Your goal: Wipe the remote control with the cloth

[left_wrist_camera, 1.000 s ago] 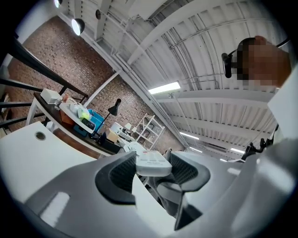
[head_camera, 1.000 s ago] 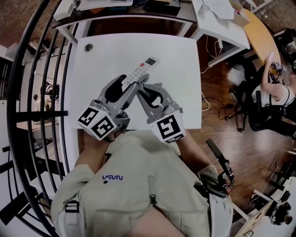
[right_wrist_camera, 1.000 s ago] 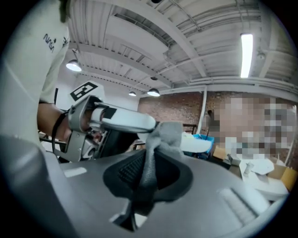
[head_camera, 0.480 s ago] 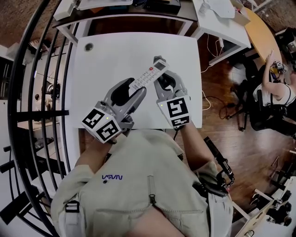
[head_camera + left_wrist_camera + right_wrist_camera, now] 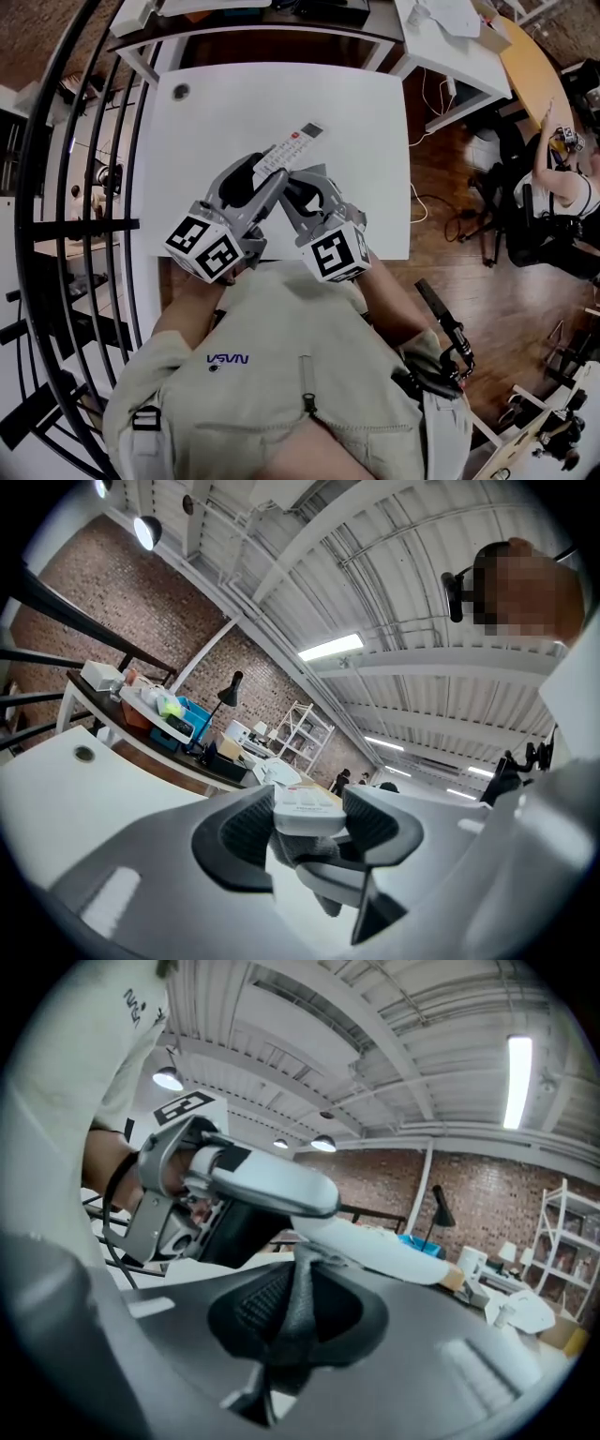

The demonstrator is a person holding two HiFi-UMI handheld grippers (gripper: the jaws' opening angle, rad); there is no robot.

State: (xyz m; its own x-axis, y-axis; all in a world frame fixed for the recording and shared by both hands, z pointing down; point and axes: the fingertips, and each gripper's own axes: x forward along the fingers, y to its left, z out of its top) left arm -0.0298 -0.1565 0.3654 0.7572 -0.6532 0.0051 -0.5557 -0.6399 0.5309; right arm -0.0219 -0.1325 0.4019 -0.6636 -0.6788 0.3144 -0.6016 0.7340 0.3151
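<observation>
Hands are held close before the chest, so that the left gripper (image 5: 306,819) and the right gripper (image 5: 300,1311) are angled toward each other in a V above the near half of the white desk (image 5: 361,103). The remote control (image 5: 292,143) is clamped by its near end between the left gripper's pads and is held clear of the desk, with its far end pointed away and to the right. A dark grey cloth (image 5: 302,1279) is pinched between the nearly closed jaws of the right gripper. In the head view the cloth can hardly be made out among the gripper fingers. In the right gripper view a fold of it is seen rising to meet the underside of the remote control, and in the left gripper view it is seen bunched just beneath the clamped end. Half a second earlier the right gripper was placed farther out, beside the remote control's far end. It has since been drawn back toward the person, close to the left gripper's tips, while the left gripper's hold has been kept unchanged.
</observation>
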